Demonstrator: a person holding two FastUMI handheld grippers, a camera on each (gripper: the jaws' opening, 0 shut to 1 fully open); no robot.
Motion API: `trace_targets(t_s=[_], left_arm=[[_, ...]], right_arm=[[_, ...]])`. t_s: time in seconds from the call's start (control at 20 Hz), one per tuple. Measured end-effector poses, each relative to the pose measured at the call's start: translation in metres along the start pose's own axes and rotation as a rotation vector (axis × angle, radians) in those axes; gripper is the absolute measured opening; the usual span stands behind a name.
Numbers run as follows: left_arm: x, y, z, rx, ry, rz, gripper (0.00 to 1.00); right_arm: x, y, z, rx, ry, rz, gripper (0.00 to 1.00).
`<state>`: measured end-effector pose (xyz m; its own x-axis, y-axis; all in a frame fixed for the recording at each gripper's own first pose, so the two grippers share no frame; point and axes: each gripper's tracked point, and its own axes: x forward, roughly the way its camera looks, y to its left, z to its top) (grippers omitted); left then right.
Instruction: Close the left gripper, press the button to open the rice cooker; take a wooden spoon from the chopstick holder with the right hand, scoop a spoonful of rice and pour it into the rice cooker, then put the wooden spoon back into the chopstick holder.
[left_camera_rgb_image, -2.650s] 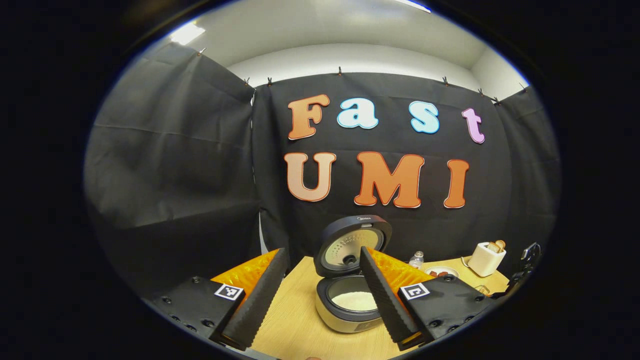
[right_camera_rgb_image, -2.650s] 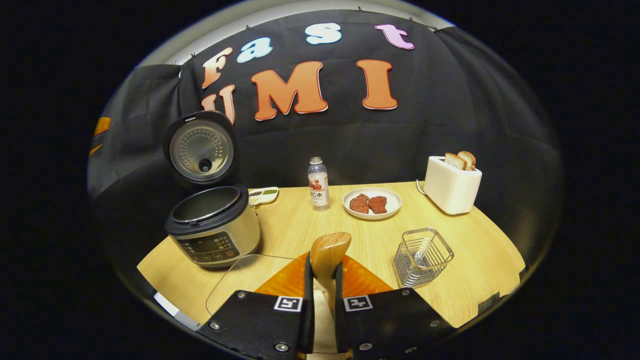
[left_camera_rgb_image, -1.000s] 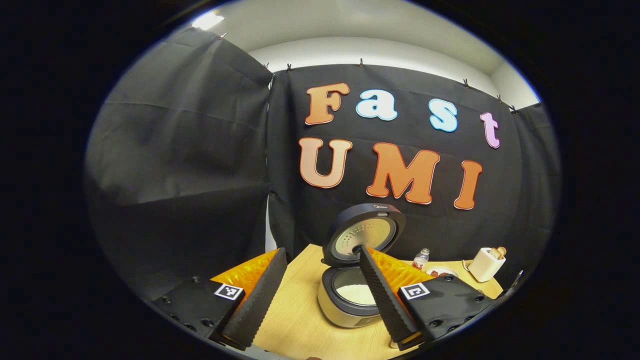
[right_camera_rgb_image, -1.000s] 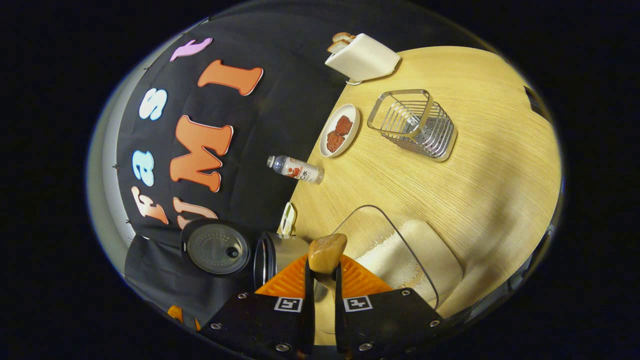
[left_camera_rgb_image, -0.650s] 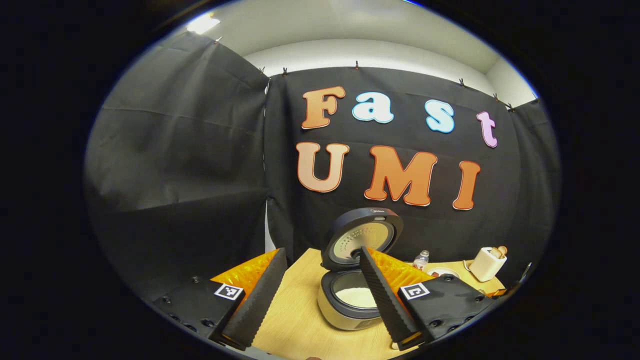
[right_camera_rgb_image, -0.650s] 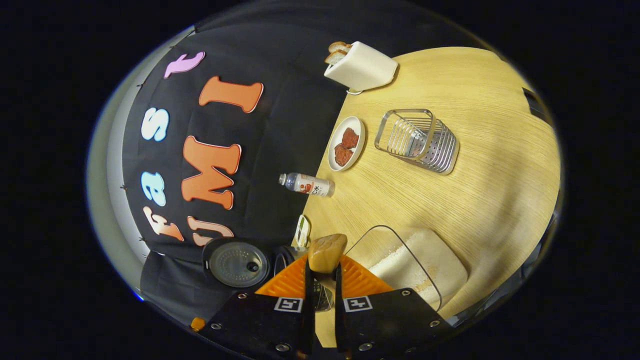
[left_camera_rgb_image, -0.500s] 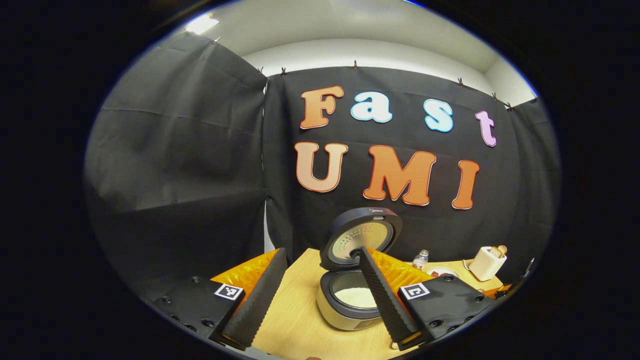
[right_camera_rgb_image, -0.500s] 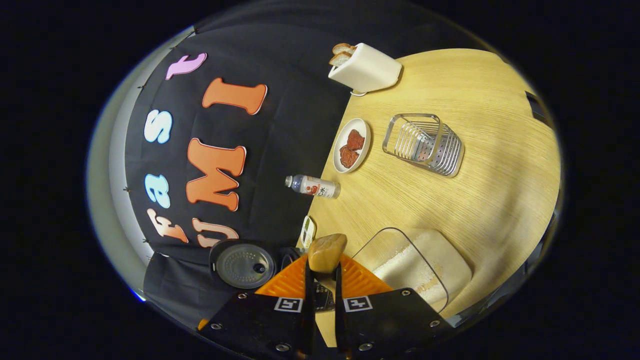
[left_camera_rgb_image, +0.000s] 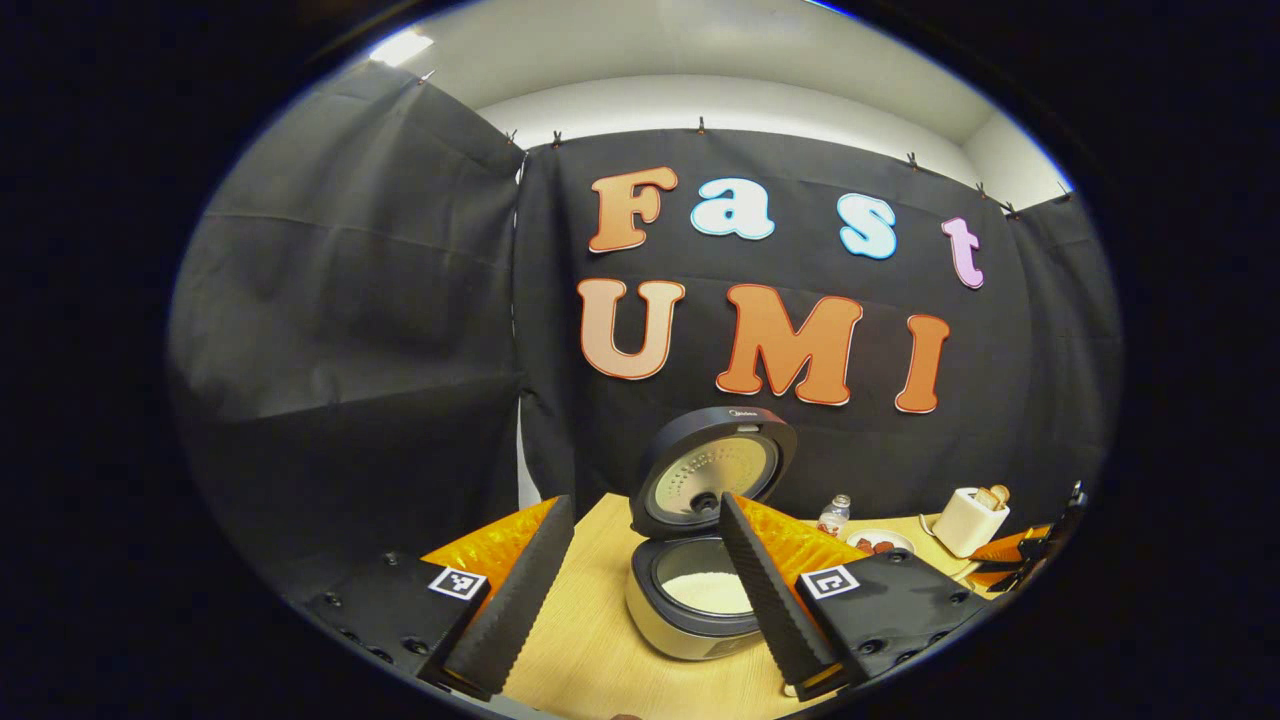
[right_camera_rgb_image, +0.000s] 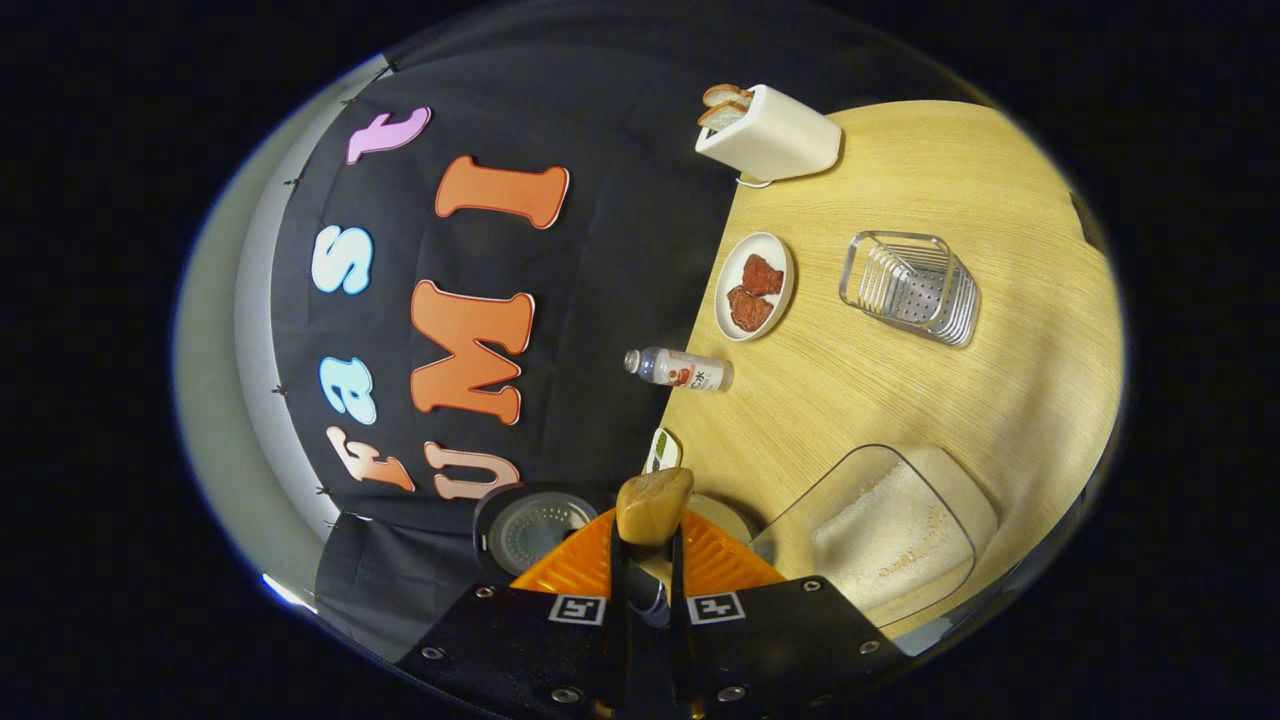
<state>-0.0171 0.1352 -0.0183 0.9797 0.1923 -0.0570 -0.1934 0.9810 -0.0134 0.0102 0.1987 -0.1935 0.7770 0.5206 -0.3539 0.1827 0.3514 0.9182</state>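
**Wooden spoon held in right gripper, rice cooker open**

In the left gripper view: left gripper (left_camera_rgb_image: 640, 575) at the bottom of the frame, jaws wide apart, holding nothing. Between and behind the two fingers, in the lower centre, rice cooker (left_camera_rgb_image: 690, 610) standing on the wooden table (left_camera_rgb_image: 590, 650), its lid (left_camera_rgb_image: 712, 482) raised upright toward the black wall. White rice (left_camera_rgb_image: 705, 592) visible inside the pot. To the right of the cooker, small and far: a bottle (left_camera_rgb_image: 832, 515), a plate (left_camera_rgb_image: 880, 541) and a white toaster (left_camera_rgb_image: 972, 520) with bread in it. At the far right edge, partly cut off, another gripper (left_camera_rgb_image: 1030, 550); cannot tell how its jaws stand from here.

In the right gripper view, strongly rolled so that the table (right_camera_rgb_image: 880, 400) fills the right side and the wall the left: right gripper (right_camera_rgb_image: 645, 560) at the bottom centre, jaws narrow, pressed from both sides on the wooden spoon (right_camera_rgb_image: 652, 505), whose rounded end sticks out past the fingertips. Just behind the spoon, at the lower centre, the open rice cooker (right_camera_rgb_image: 530, 525), mostly hidden by the fingers. At the lower right, a clear container (right_camera_rgb_image: 880, 535) with rice (right_camera_rgb_image: 885, 540) in it. At the upper right, the wire chopstick holder (right_camera_rgb_image: 915, 288), well apart from the spoon. Left of it a plate (right_camera_rgb_image: 755, 285) with two dark red pieces; above, the toaster (right_camera_rgb_image: 775, 135); below the plate, a bottle (right_camera_rgb_image: 680, 370). Small dish (right_camera_rgb_image: 662, 450) near the table edge, just above the spoon.
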Motion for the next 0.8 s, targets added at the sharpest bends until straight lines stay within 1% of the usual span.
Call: trace_targets(t_s=[0.3,0.5,0.55,0.65,0.8], left_arm=[[0.001,-0.011,0.001,0.006,-0.021,-0.044,1.00],[0.000,-0.010,-0.001,0.027,-0.028,-0.061,1.00],[0.000,-0.010,-0.001,0.030,-0.032,-0.065,0.96],[-0.001,-0.010,-0.005,0.031,-0.030,-0.079,1.00],[-0.002,-0.007,-0.009,0.044,-0.019,-0.084,0.98]], right_arm=[[0.022,0.042,-0.003,-0.005,0.017,0.038,0.16],[0.043,0.069,-0.011,-0.007,0.040,0.067,0.16],[0.051,0.075,-0.015,-0.010,0.045,0.071,0.16],[0.061,0.088,-0.020,-0.012,0.060,0.082,0.16],[0.080,0.107,-0.027,-0.035,0.065,0.099,0.16]])
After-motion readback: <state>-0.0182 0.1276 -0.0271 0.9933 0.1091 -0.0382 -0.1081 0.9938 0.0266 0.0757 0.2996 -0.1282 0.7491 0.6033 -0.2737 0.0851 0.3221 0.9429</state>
